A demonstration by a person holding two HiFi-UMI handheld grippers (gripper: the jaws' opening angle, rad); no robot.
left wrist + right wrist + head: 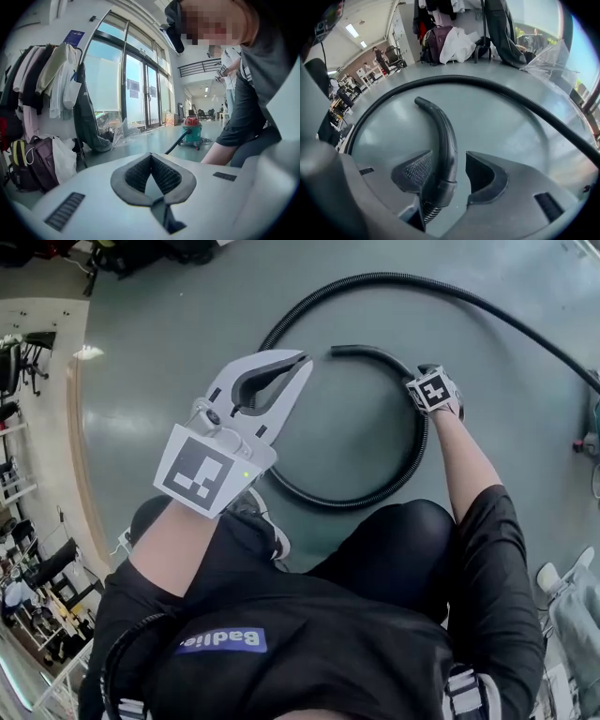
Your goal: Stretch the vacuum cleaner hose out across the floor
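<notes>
The black ribbed vacuum hose [375, 495] lies in a loose coil on the grey floor, and its curved rigid handle end [367, 352] rests inside the loop. My right gripper [427, 373] is down at the hose where the handle meets the ribbed part. In the right gripper view the handle [443, 126] runs between the jaws of that gripper [447, 157], against the left pad with a gap to the right pad, so it stands open. My left gripper [302, 360] hovers above the coil, shut and empty [151, 159]. The red and green vacuum cleaner [192, 129] stands far off.
A clothes rack [47, 79] with hanging coats and bags [28, 159] stands along the wall beside tall glass doors [136, 93]. The person crouches, knee [403, 531] close to the coil. More hose [497, 86] arcs away to the right.
</notes>
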